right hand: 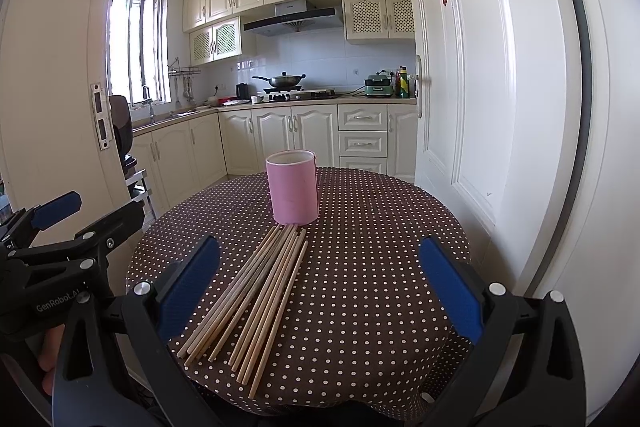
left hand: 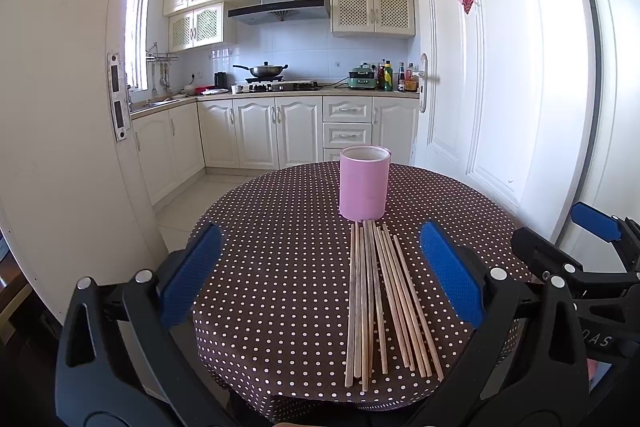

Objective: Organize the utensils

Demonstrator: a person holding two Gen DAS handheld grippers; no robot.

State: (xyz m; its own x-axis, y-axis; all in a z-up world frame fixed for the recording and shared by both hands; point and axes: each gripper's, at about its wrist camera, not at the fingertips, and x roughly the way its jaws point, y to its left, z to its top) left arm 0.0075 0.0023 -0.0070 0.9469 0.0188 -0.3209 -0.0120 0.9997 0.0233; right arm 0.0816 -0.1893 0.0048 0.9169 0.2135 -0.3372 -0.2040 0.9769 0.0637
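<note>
left gripper (left hand: pixel 320 279) spread, empty | right gripper (right hand: pixel 320 291) spread, empty | thin wooden chopsticks (left hand: pixel 376 307) lie fanned on dotted brown table (left hand: pixel 280 227), tips touching pink cylindrical holder (left hand: pixel 364 189) at 12 o'clock | risk: pinching many sticks together, they may scatter or roll off near edge

A round worktop under a brown white-dotted cloth (left hand: pixel 280 247) carries a pink cylindrical holder (left hand: pixel 364 183), standing upright toward its far side at twelve o'clock. A bundle of bare wooden chopsticks (left hand: pixel 380 303) lies flat on the cloth before the holder, far tips just beside its base, near ends fanned toward the near edge at six o'clock. The left tool (left hand: pixel 320 267) hangs over the near edge with the bundle between its fingers' lines; the right tool (right hand: pixel 320 279) sits beside it at three o'clock. Behind the worktop stands the kitchen counter (left hand: pixel 280 93).
</note>
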